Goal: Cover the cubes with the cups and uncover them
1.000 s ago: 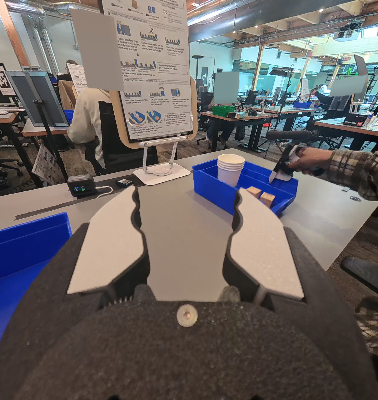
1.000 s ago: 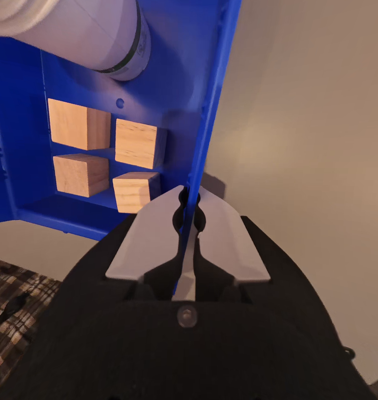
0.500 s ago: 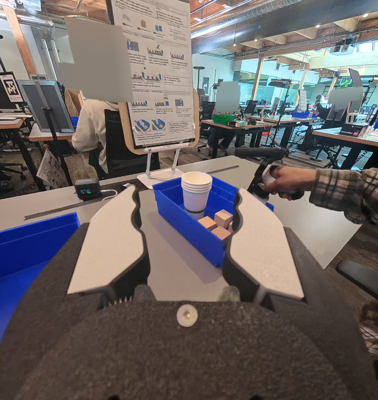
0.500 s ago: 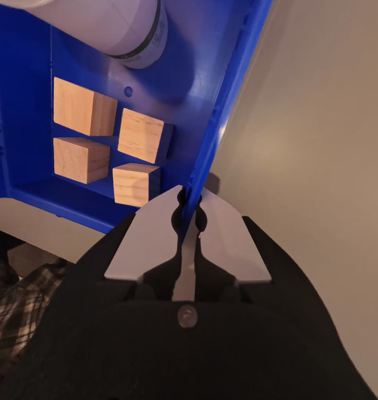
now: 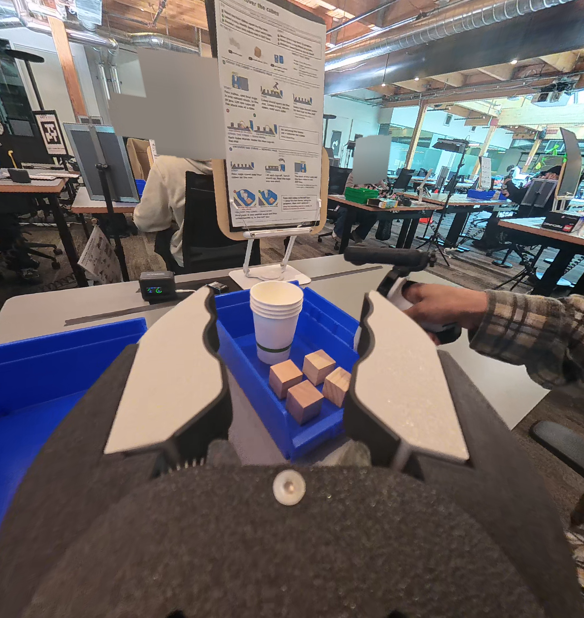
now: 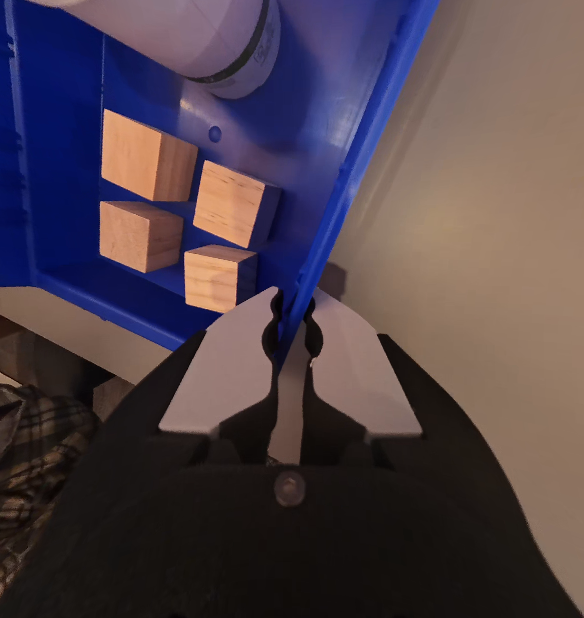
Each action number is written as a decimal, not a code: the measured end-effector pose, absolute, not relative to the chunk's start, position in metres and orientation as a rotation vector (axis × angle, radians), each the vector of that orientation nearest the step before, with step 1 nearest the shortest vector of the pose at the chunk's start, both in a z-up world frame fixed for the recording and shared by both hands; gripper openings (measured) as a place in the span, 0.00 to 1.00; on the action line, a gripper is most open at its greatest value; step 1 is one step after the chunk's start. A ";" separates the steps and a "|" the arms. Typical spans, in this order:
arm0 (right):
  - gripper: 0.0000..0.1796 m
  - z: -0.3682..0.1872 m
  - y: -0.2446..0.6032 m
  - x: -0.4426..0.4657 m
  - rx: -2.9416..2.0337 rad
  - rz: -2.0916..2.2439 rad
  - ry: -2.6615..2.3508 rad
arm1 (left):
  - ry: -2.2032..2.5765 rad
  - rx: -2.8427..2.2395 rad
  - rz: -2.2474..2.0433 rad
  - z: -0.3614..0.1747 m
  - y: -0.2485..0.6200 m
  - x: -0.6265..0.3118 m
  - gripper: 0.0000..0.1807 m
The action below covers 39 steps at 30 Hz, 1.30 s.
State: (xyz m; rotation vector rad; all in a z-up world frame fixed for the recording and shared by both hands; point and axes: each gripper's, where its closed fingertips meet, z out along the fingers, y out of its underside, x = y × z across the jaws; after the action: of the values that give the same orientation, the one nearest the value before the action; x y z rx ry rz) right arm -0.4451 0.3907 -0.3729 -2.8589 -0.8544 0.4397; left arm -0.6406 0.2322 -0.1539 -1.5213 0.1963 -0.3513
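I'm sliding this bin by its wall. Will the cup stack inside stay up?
Probably tippy: the cup stack is tall, standing on its narrow base. It looks like light paper, so a jerk of the blue bin could topple it. The right claw should slide gently.

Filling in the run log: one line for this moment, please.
right gripper: shut on bin wall | left gripper: open, empty | cups: stacked in bin | cubes: four in bin, uncovered

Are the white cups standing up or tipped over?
Standing up. The stack of cups sits mouth-up in the blue bin, beside the cubes.
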 end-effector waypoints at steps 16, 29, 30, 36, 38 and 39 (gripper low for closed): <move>0.26 -0.367 0.363 -0.489 -2.827 0.764 -0.906 | 0.158 -1.526 -0.336 -0.156 0.230 -0.657 0.48; 0.30 -0.320 0.326 -0.365 -2.175 1.381 -0.799 | -0.035 -1.940 -0.027 -0.236 0.258 -0.729 0.50; 0.28 -0.326 0.323 -0.355 -2.174 1.396 -0.787 | -0.022 -2.014 -0.040 -0.250 0.263 -0.727 0.50; 0.26 -0.350 0.323 -0.316 -2.190 1.446 -0.727 | 0.002 -2.336 -0.044 -0.295 0.284 -0.729 0.49; 0.25 -0.350 0.331 -0.311 -2.184 1.429 -0.725 | 0.007 -2.418 -0.029 -0.301 0.290 -0.733 0.46; 0.24 -0.349 0.337 -0.309 -2.183 1.413 -0.726 | -0.006 -2.461 -0.014 -0.304 0.292 -0.738 0.43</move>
State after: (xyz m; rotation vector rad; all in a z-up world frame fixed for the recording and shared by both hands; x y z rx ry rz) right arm -0.3088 0.3366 -0.3493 -2.1833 -0.7261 1.4130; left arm -0.7375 0.2918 -0.3040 -2.4612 -0.0064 -0.0141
